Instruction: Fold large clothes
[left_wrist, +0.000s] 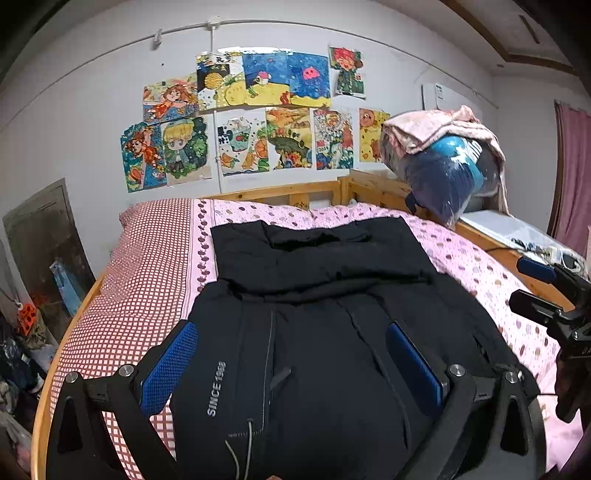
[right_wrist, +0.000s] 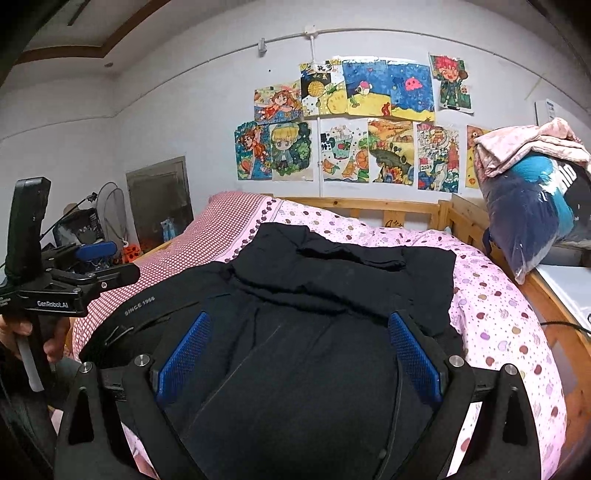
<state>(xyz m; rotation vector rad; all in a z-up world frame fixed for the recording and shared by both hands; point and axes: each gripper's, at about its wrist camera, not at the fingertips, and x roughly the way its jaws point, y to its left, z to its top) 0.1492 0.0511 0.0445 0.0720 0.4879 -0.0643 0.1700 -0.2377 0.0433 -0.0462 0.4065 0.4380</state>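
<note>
Holding both grippers over the bed, you have each one spread wide with nothing between the blue pads. Your left gripper (left_wrist: 291, 365) hangs above the near part of the black jacket (left_wrist: 314, 295), its fingers (left_wrist: 168, 367) apart on either side of the "SINCE 1988" lettering and a drawstring. Your right gripper (right_wrist: 299, 354) hovers over the same jacket (right_wrist: 332, 295), jaws just as wide, and from the left wrist camera it shows at the right edge, clear of the cloth. The jacket lies spread across the pink dotted bedsheet (left_wrist: 476, 266), its far part folded over in a flat dark layer. Beside it lies a red checked cover (left_wrist: 147, 258). Beyond the wooden bed frame (right_wrist: 388, 206), drawings (left_wrist: 258, 122) cover the wall, and a bagged bundle (left_wrist: 447, 173) sits to the right.
</note>
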